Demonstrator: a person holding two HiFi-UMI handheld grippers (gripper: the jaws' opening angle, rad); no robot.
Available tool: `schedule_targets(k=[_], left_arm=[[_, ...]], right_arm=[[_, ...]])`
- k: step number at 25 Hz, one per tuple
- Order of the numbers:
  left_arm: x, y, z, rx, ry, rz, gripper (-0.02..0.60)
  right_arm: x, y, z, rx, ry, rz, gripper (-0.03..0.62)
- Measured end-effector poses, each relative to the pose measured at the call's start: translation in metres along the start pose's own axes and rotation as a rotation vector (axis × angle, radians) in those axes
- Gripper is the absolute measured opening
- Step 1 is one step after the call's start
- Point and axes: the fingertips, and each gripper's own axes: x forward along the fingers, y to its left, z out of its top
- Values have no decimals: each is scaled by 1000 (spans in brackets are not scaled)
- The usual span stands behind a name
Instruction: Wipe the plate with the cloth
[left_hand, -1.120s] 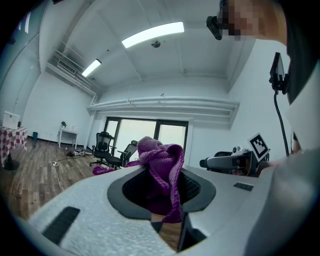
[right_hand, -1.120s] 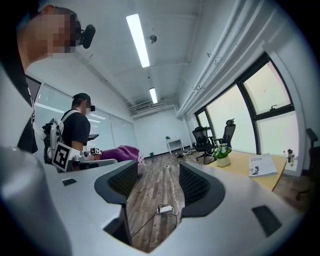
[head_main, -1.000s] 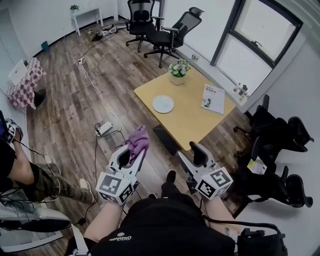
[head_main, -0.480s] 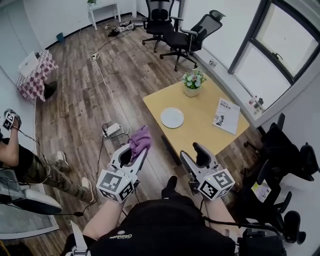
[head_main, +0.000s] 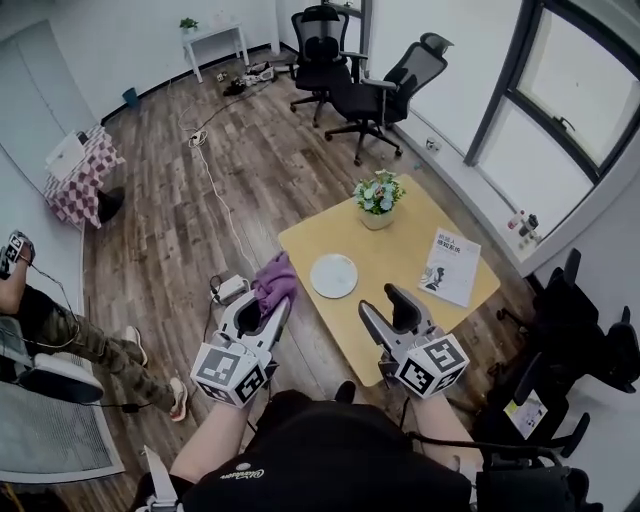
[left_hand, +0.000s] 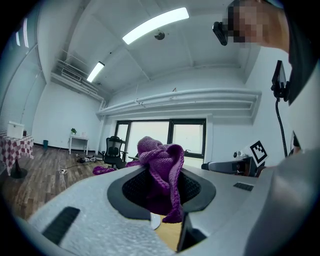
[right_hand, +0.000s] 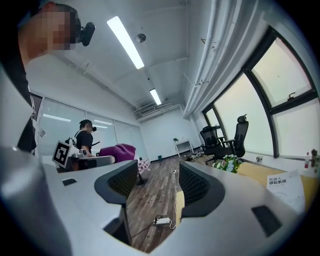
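Left gripper clamped on cloth, right gripper jaws apart, empty; unsteadied plate near the counter edge could skid off under wiping.

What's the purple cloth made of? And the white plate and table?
The purple cloth looks like soft knitted yarn; ribbed loops show. The white plate is smooth and plain, likely ceramic, maybe plastic. The table looks like pale matte wood; solid or laminate, can't tell.
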Motion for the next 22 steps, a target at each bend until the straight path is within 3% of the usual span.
schedule_targets(k=[6,13,22], left_arm=[[22,18,-3,-13,9,13,118],[52,40,-4,-23,17,-40,118],[71,58,-22,-46,52,-78,118]], right_arm=[[20,-17,1,3,20,-9,253],[44,-34,11,-14,11,-67,253],[65,-42,-6,3,56,-99,255]])
